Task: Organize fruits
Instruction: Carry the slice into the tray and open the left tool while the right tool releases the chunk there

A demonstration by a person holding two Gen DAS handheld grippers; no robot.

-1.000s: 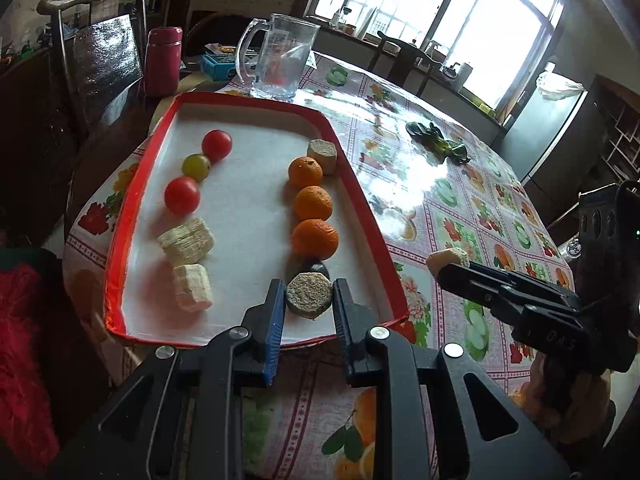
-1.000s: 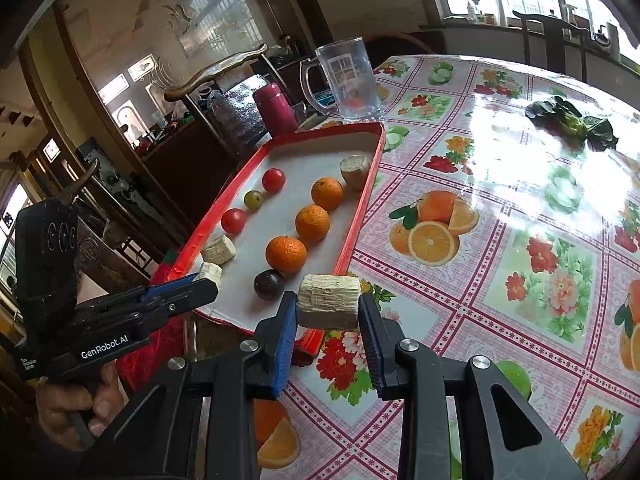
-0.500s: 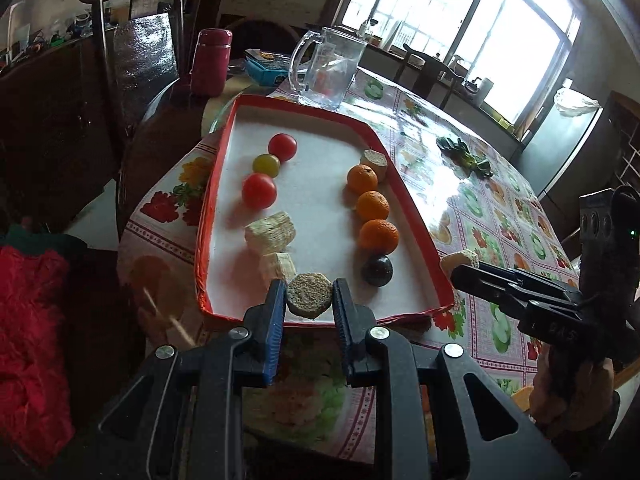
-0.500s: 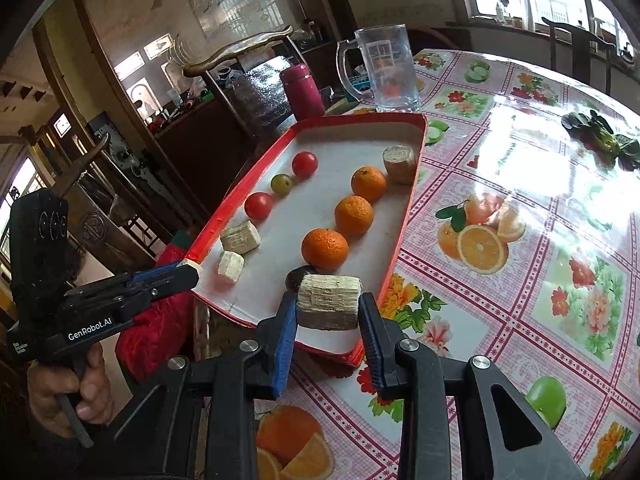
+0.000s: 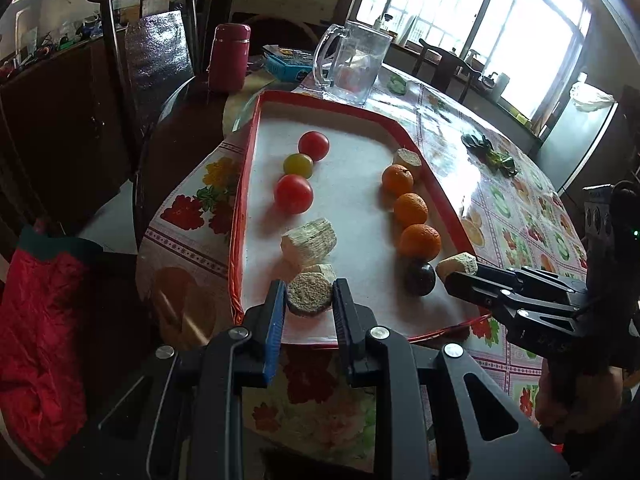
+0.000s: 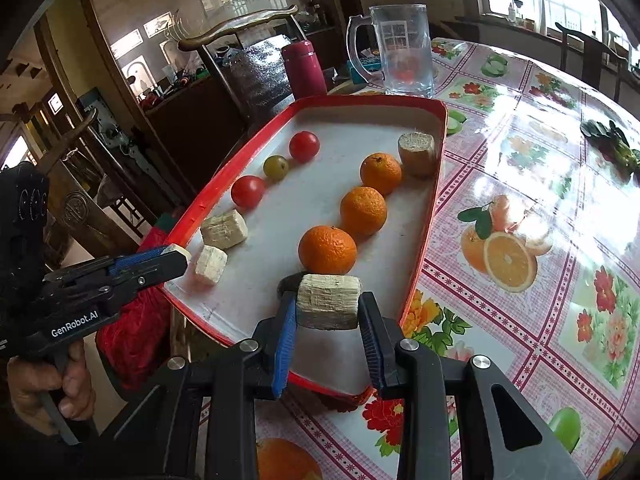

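Observation:
A red-rimmed white tray (image 5: 256, 140) (image 6: 436, 184) holds a left row of tomatoes (image 5: 293, 193) (image 6: 248, 191) and sugarcane pieces (image 5: 310, 236) (image 6: 224, 229), and a right row of three oranges (image 5: 420, 242) (image 6: 327, 250) with a dark plum (image 5: 419, 278) at its near end. My left gripper (image 5: 309, 298) is shut on a round sugarcane piece (image 5: 309, 299) above the tray's near left edge. My right gripper (image 6: 327, 306) is shut on a pale sugarcane piece (image 6: 329, 301) above the near right corner, hiding most of the plum.
A glass mug (image 5: 352, 66) (image 6: 404, 48), a red flask (image 5: 229, 58) (image 6: 304, 68) and a blue box (image 5: 286, 66) stand beyond the tray. Green leaves (image 5: 490, 154) (image 6: 610, 140) lie on the floral tablecloth. A chair (image 5: 148, 40) stands at left.
Both grippers have moved left along the tray's near edge with their sugarcane pieces. The left one now hovers by the left row, the right one by the plum.

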